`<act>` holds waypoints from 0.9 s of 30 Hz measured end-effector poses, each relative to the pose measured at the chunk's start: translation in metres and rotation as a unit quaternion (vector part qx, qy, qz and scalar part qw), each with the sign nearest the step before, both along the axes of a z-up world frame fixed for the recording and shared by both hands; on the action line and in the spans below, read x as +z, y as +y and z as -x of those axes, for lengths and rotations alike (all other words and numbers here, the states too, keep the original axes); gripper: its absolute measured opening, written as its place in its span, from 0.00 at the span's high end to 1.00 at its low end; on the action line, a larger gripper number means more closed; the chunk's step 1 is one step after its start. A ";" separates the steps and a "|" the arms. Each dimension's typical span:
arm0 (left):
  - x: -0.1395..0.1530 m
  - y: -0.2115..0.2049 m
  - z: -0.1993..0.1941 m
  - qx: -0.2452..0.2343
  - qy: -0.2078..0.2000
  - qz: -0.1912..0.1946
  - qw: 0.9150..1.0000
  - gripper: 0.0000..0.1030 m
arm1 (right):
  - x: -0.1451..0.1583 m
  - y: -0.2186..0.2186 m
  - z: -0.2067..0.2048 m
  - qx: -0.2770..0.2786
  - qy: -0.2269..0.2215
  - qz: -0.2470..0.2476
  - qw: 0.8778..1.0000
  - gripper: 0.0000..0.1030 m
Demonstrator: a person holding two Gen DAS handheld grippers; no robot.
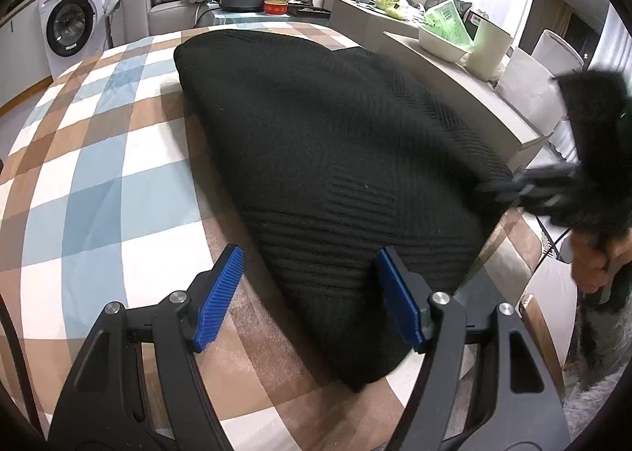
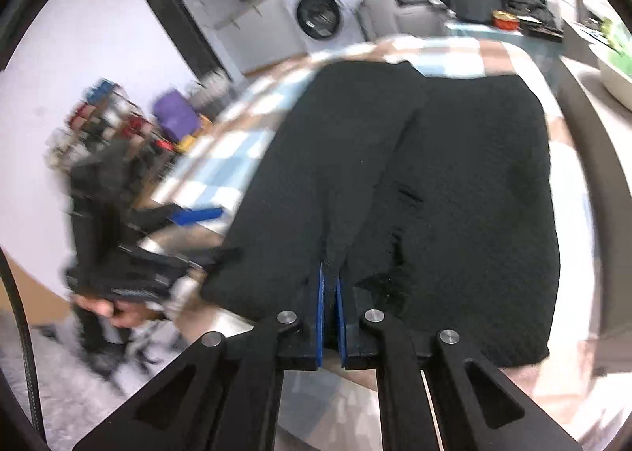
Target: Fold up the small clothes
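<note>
Black knit garment [image 1: 335,182] lay spread on the checked tablecloth [image 1: 98,174], a fold ridge running down its middle in the right wrist view. Right gripper [image 2: 331,285] was clamped tight on the garment's near edge, blue pads nearly touching with a pinch of cloth between. Left gripper [image 1: 308,293] was wide, holding nothing, its jaws straddling the garment's near corner. Washing machine [image 1: 71,24] stood behind, bowl [image 1: 442,44] to the side.

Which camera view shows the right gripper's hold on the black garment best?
The right wrist view: the right gripper sits pinched shut on the black garment edge. The left wrist view shows that gripper only blurred, side-on.
</note>
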State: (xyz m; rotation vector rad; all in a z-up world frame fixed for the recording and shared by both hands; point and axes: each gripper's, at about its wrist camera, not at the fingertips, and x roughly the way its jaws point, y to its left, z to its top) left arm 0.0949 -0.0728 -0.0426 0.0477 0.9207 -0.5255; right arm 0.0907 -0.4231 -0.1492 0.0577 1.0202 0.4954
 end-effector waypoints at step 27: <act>-0.014 0.000 -0.003 -0.005 0.016 -0.009 1.000 0.29 | -0.008 -0.035 -0.070 -0.045 0.036 -0.185 0.981 0.60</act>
